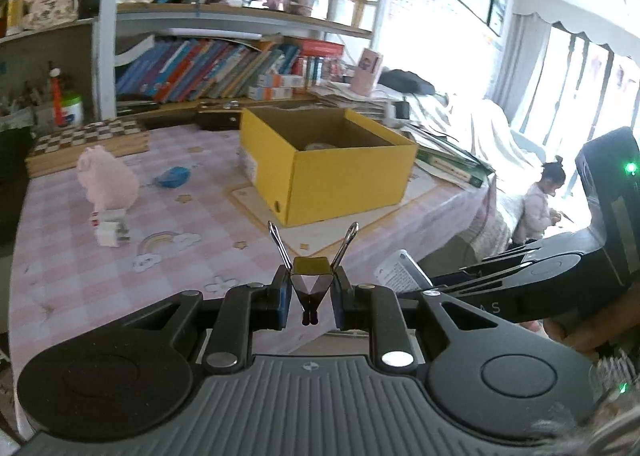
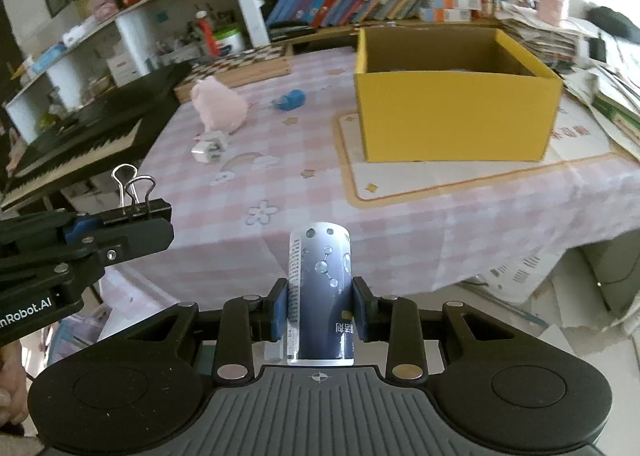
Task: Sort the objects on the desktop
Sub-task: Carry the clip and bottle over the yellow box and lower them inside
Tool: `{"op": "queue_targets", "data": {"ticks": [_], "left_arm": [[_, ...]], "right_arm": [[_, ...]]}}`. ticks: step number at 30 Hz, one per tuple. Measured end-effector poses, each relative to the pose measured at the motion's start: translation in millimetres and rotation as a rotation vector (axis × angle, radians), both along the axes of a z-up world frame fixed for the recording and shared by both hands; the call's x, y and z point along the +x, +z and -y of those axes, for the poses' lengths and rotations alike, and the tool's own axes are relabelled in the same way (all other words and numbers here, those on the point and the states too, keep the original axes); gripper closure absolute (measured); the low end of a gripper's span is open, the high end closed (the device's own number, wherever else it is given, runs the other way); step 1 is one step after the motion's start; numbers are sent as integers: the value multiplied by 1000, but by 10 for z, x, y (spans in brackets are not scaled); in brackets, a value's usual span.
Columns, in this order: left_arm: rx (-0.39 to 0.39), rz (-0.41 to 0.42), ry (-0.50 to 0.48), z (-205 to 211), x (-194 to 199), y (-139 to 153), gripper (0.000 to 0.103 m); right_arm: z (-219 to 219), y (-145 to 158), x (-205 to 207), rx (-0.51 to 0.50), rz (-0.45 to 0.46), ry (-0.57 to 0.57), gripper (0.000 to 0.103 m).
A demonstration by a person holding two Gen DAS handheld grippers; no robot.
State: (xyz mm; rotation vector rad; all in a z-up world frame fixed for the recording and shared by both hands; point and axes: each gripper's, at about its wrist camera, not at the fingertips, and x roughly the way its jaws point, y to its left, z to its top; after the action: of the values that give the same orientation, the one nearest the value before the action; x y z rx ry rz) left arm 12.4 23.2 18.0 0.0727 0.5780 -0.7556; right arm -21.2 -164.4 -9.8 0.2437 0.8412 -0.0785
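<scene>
My left gripper (image 1: 311,296) is shut on a black binder clip (image 1: 311,288) with its wire handles pointing forward; the clip also shows in the right wrist view (image 2: 134,200). My right gripper (image 2: 320,312) is shut on a dark blue and white tube (image 2: 320,288); its white end shows in the left wrist view (image 1: 400,274). Both are held off the near edge of the table. An open yellow box (image 1: 340,172) (image 2: 456,104) stands on the pink checked tablecloth (image 1: 80,276). A pink plush pig (image 1: 106,178) (image 2: 218,106), a white charger plug (image 1: 110,234) (image 2: 210,146) and a blue object (image 1: 173,177) (image 2: 290,100) lie to its left.
A chessboard (image 1: 86,140) lies at the back left. A bookshelf with books (image 1: 208,68) stands behind the table. Stacks of papers and a green book (image 2: 616,112) lie right of the box. A keyboard piano (image 2: 80,136) stands left of the table. A child (image 1: 540,200) sits at the far right.
</scene>
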Motion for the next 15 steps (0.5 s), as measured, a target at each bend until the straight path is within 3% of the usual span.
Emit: {"op": "queue_targets", "data": {"ticks": [15], "left_arm": [[5,-19,-143,559,148,-36,84]], "right_arm": [[468,-39,-150,6,-16,-130,71]]}}
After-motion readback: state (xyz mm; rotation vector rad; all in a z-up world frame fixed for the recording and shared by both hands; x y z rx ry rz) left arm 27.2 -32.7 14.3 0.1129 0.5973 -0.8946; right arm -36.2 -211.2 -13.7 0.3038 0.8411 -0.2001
